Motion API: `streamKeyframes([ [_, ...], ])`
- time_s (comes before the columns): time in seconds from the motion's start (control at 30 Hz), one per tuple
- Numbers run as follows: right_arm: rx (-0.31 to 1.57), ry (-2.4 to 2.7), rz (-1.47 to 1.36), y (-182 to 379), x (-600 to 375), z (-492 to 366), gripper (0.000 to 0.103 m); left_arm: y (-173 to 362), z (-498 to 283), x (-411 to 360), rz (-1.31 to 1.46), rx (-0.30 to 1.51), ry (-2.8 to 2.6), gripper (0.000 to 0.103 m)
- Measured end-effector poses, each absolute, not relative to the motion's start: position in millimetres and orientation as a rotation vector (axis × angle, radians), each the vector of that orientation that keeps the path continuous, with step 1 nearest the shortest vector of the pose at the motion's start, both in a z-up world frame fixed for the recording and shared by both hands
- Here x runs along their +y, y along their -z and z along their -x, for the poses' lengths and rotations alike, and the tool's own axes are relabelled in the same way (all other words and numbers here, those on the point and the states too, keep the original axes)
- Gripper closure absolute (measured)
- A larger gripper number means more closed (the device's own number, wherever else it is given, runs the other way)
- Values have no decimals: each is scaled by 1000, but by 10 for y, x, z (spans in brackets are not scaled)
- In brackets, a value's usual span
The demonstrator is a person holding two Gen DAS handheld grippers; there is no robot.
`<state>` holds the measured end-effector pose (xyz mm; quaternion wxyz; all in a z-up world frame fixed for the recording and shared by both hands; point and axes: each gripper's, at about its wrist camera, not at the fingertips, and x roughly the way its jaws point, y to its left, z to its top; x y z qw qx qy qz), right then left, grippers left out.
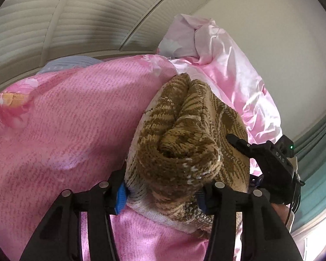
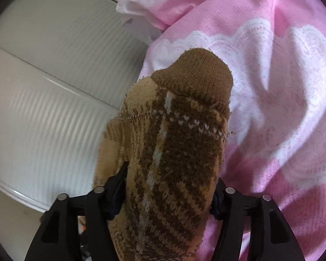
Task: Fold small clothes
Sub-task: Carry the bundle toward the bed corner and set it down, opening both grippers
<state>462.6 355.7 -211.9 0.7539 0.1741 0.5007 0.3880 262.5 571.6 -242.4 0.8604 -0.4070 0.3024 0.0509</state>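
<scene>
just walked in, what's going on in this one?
A person is folding a brown patterned sock over pink bedding, using two tools. The left hand-held gripper is closed on the bunched, rolled-up end. The right hand-held gripper is closed on the other end, with the solid brown toe pointing away from its camera. The sock looks lifted rather than laid flat, and the fold isn't finished yet.

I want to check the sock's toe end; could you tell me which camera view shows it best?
The right wrist view: the brown patterned sock rises from the right gripper, its plain brown toe unobstructed. The left wrist view shows only its bunched, folded body in the left gripper.
</scene>
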Motion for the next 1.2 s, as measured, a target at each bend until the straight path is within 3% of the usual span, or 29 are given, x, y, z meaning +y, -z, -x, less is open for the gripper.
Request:
streamKeyframes([
  [0.13,1038,-801,-251,1946,3595,-4559,31,2340,-2478,5675,840,622,-117,45],
  [0.6,658,-828,138,1273,3382,-4016,31,1234,-2009,4969,489,420,-101,45],
  [1.07,619,-936,380,1717,3561,-3840,31,1914,-2598,5048,450,632,-146,44],
  [1.2,690,-928,377,1827,3669,-3939,20,2024,-2577,5159,500,621,-171,53],
])
